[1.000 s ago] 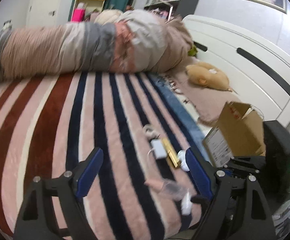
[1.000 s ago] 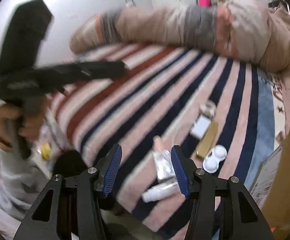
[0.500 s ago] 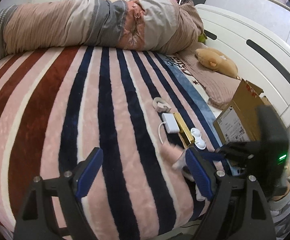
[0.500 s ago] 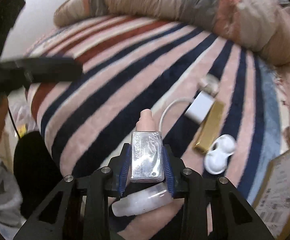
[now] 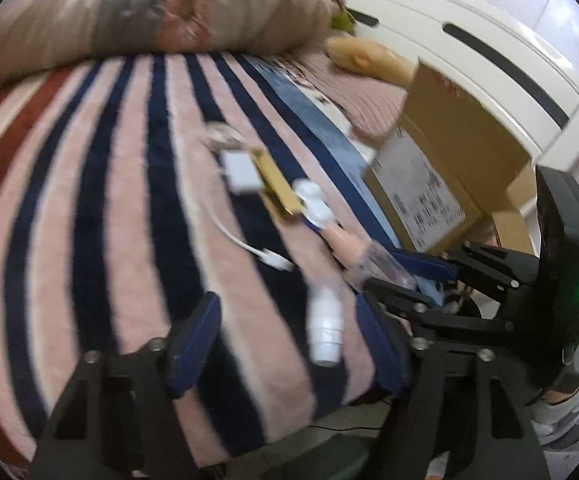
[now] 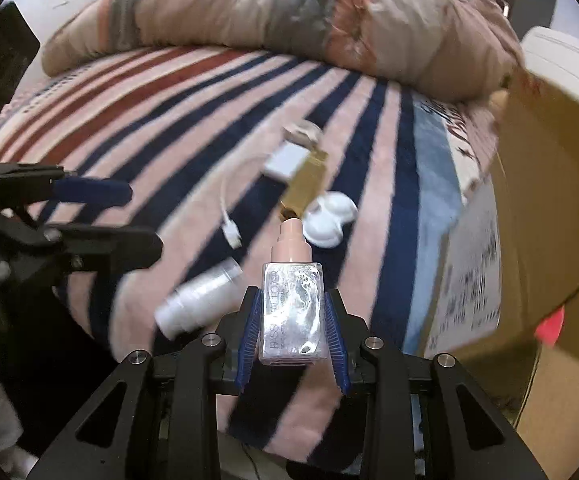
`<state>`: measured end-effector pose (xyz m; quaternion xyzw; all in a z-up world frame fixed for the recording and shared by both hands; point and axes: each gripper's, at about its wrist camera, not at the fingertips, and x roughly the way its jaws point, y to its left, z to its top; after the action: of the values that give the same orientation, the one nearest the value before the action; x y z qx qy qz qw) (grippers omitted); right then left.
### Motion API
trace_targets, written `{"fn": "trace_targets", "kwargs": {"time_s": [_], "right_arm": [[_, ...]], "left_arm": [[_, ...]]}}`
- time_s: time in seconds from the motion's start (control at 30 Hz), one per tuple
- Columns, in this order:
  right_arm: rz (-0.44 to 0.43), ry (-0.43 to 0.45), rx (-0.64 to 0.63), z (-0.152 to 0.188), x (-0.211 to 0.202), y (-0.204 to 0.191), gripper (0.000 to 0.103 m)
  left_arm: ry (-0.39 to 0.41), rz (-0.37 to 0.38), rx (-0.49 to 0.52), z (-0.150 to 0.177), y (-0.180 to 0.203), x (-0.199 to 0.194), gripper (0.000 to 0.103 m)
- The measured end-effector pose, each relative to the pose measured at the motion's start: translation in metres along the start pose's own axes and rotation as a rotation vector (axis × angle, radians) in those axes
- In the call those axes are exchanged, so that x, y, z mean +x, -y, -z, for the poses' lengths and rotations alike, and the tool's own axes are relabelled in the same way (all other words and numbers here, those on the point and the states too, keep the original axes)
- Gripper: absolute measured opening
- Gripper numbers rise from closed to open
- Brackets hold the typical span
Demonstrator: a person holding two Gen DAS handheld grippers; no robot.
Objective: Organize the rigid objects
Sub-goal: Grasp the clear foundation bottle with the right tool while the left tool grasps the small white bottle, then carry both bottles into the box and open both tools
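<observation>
My right gripper [image 6: 292,320] is shut on a clear square bottle with a pink cap [image 6: 292,308], held just above the striped bed; it also shows in the left wrist view [image 5: 373,260]. A small white bottle [image 6: 197,300] lies on its side to its left. My left gripper [image 5: 289,332] is open, with that white bottle [image 5: 323,326] lying between its fingers. Farther on lie a white lens case [image 6: 329,218], a gold box [image 6: 305,186], a white charger with cable [image 6: 285,158] and a small round item [image 6: 301,130].
An open cardboard box [image 6: 529,208] stands on the bed at the right, also in the left wrist view [image 5: 449,160]. A rolled duvet [image 6: 289,16] lies across the far side. A white headboard [image 5: 469,52] and a plush toy [image 5: 365,58] are beyond.
My right gripper closed on the clear bottle and has lifted it slightly. My left gripper moved right, toward the white bottle and the box.
</observation>
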<state>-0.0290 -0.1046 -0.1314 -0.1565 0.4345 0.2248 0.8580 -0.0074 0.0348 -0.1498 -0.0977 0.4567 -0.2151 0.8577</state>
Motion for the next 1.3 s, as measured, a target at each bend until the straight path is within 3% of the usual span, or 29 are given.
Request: {"fn": "trace_targets", "kwargs": {"time_s": [0.07, 0.17, 0.3, 0.37, 0.5, 0.6, 0.77, 1.03, 1.17, 1.3], "right_arm": [[0.008, 0.012, 0.011, 0.007, -0.001, 0.001, 0.027], [0.023, 0.024, 0.022, 0.012, -0.001, 0.002, 0.027], [0.029, 0.031, 0.051, 0.016, -0.001, 0.011, 0.027], [0.013, 0.035, 0.062, 0.015, 0.000, 0.013, 0.027], [-0.084, 0.065, 0.096, 0.008, -0.007, 0.013, 0.027], [-0.211, 0.063, 0.124, -0.003, -0.003, 0.008, 0.027], [-0.212, 0.028, 0.115, -0.008, 0.017, -0.005, 0.027], [-0.209, -0.009, 0.113, -0.001, 0.028, -0.009, 0.027], [-0.207, 0.043, 0.116, -0.002, 0.016, -0.008, 0.027], [-0.268, 0.138, 0.080, -0.015, -0.023, -0.010, 0.027]], "left_arm": [[-0.031, 0.001, 0.018, 0.002, 0.009, 0.016, 0.054], [-0.063, -0.035, 0.015, 0.003, 0.016, 0.036, 0.035], [-0.049, -0.077, 0.003, 0.003, 0.018, 0.044, 0.021], [-0.036, -0.080, 0.001, 0.002, 0.014, 0.036, 0.021], [0.011, -0.174, -0.013, -0.004, -0.005, 0.008, 0.021], [0.033, -0.240, -0.032, -0.008, -0.025, -0.007, 0.021], [-0.006, -0.329, -0.093, -0.004, -0.060, 0.006, 0.021], [0.040, -0.359, -0.084, 0.006, -0.060, 0.013, 0.023], [0.067, -0.341, -0.082, 0.003, -0.058, 0.001, 0.021], [0.137, -0.314, -0.059, -0.014, -0.041, -0.028, 0.021]]}}
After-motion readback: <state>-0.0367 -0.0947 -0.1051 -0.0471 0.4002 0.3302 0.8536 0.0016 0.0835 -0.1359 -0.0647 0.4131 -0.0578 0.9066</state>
